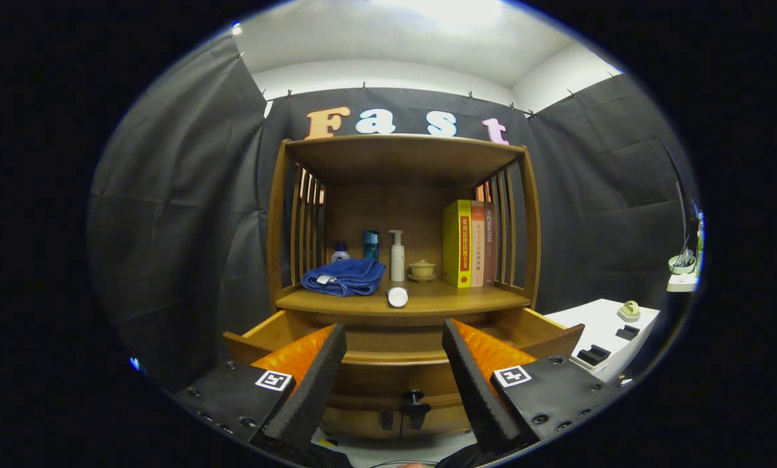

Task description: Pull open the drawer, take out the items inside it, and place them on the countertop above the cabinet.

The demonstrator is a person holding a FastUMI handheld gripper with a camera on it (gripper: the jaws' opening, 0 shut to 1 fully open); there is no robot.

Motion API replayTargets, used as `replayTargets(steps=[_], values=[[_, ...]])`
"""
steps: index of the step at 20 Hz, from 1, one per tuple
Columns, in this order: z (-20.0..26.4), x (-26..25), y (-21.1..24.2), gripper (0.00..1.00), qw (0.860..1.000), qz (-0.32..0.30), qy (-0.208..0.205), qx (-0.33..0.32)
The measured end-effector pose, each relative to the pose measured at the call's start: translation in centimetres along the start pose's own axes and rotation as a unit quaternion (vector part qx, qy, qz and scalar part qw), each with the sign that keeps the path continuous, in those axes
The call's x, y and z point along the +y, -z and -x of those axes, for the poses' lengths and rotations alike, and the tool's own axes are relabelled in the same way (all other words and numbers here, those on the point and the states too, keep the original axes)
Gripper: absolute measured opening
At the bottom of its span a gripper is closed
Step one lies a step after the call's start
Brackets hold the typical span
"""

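gripper (395, 344) spread empty, drawer (398, 356) open, contents maybe hidden

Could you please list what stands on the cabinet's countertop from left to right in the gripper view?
Blue towel → white pump bottle → small lidded pot → yellow book. The open gripper hangs before the pulled-out drawer.

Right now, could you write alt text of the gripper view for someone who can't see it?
The hand-held gripper hangs open, holding nothing, before a wooden cabinet's pulled-out drawer, whose knob sits between the fingers. On the countertop beyond lie a folded blue towel, small bottles, a white pump bottle, a small lidded pot, a white round item and upright books.
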State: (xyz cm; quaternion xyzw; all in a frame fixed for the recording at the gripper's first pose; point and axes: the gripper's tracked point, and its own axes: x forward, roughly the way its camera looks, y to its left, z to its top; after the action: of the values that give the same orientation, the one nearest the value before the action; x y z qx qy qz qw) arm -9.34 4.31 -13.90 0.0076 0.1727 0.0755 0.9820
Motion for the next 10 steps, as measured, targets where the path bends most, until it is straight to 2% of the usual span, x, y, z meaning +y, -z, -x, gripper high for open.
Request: replayTargets(steps=[10], values=[[-0.5,-0.2,2.7,0.97,1.000,-0.009,0.004,0.009]])
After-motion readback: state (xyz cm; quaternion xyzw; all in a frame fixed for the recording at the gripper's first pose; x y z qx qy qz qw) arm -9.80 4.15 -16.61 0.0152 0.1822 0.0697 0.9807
